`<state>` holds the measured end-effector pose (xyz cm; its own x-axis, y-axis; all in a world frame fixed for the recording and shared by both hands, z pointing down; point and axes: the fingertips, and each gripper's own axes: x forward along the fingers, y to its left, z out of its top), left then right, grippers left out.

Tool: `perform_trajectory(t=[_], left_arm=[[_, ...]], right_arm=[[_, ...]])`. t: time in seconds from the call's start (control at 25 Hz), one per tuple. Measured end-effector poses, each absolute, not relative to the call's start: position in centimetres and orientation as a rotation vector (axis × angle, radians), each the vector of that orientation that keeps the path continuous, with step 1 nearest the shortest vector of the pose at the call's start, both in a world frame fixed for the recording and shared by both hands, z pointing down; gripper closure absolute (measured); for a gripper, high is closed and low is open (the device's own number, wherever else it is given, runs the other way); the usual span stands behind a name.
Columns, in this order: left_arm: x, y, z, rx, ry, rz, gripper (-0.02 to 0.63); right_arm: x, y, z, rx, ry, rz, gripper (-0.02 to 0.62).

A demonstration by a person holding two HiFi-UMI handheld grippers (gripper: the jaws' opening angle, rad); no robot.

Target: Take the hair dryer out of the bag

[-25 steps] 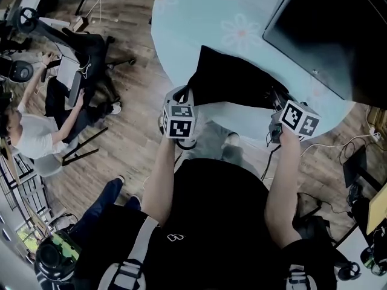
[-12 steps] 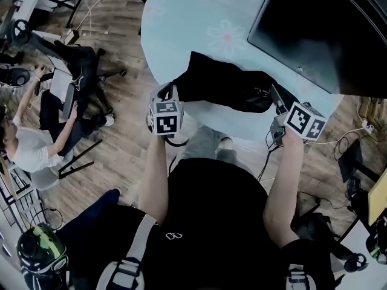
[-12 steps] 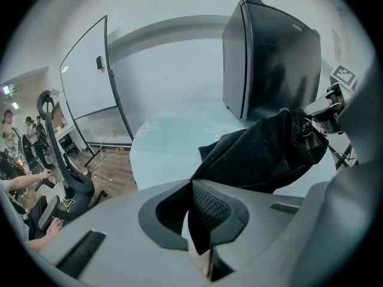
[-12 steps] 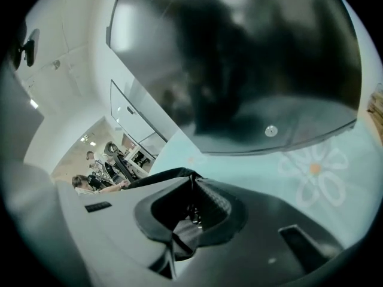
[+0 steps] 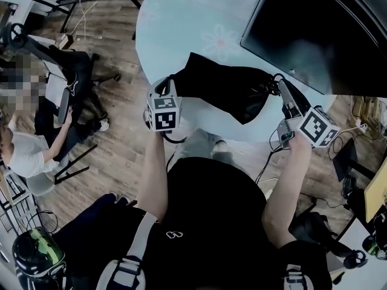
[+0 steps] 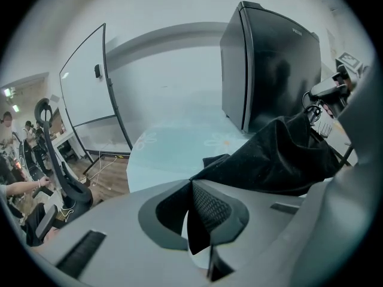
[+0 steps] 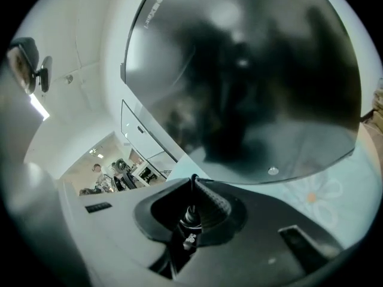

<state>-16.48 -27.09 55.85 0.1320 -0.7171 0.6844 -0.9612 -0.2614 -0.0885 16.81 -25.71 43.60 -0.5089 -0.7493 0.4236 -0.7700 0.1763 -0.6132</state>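
1. The black bag (image 5: 233,89) is held up over the near edge of the round table (image 5: 181,23), sagging between both grippers.
2. A corner of its fabric is pinched in the left gripper (image 5: 171,80).
3. Its drawstring (image 7: 190,217) is clamped by the right gripper (image 5: 282,88).
4. The hair dryer is hidden from view.

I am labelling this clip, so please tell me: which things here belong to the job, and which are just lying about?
Job: bag; cord; left tool, shut on the bag; right tool, shut on the cord.
Lying about: screen; table; office chair; whiteboard.
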Motion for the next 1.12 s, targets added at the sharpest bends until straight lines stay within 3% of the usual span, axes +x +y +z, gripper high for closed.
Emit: perform_trajectory(t=[1.12], left_arm=[[-22.9, -27.4, 55.1, 1.836, -1.786, 0.843, 0.581]], right_arm=[[28.5, -21.4, 47.8, 1.933, -2.247, 1.475, 0.565]])
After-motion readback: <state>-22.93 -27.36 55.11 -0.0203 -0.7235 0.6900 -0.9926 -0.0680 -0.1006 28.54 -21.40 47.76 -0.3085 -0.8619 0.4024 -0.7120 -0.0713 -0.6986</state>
